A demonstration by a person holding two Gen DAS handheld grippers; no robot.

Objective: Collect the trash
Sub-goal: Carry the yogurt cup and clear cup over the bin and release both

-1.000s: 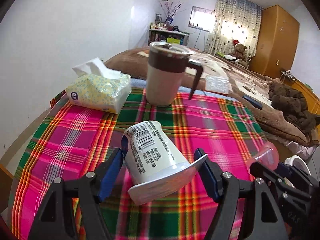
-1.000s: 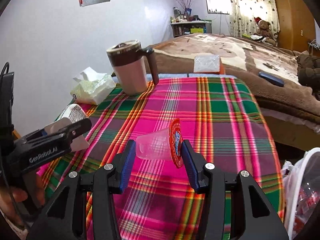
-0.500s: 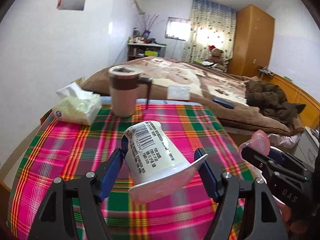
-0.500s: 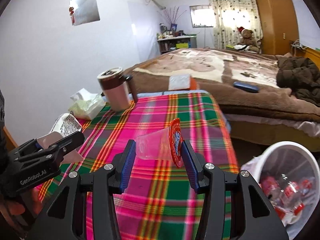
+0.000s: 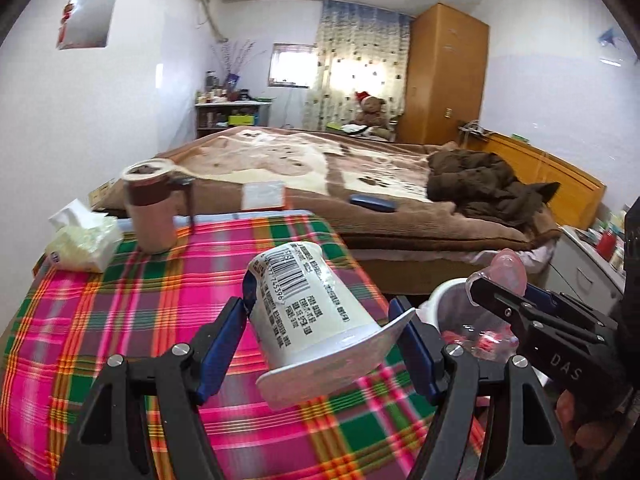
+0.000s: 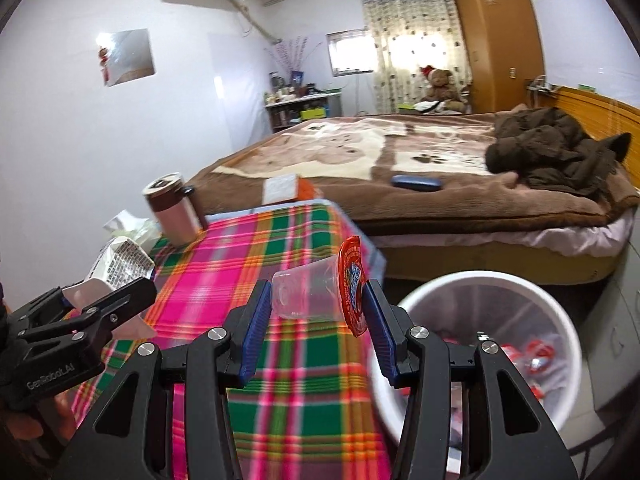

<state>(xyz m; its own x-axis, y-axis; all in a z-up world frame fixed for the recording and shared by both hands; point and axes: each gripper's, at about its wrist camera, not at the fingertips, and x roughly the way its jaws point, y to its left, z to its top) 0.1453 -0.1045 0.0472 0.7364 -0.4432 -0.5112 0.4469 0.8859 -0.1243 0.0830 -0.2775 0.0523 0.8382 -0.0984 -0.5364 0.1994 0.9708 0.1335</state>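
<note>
My left gripper (image 5: 320, 344) is shut on a white yogurt cup (image 5: 308, 320) with a barcode, held on its side above the plaid tablecloth (image 5: 120, 320). My right gripper (image 6: 318, 324) is shut on a clear plastic cup (image 6: 308, 296) with a red foil lid, held over the table's right edge. A white trash bin (image 6: 560, 320) with wrappers inside stands on the floor just right of the table, below and right of that cup. The bin's rim (image 5: 444, 292) also shows in the left wrist view, behind the right gripper (image 5: 532, 312). The left gripper (image 6: 80, 320) appears at the lower left of the right wrist view.
A brown lidded mug (image 5: 150, 208) and a tissue pack (image 5: 84, 240) stand at the table's far left. Behind the table is a bed (image 5: 360, 168) with a brown blanket, a dark jacket (image 5: 480, 184), a blue case (image 5: 372, 202) and a small packet (image 5: 264, 194).
Both grippers have swung right and risen with their cups still held. The trash bin has come into view at the right, and the mug and tissues have drifted away to the left.
</note>
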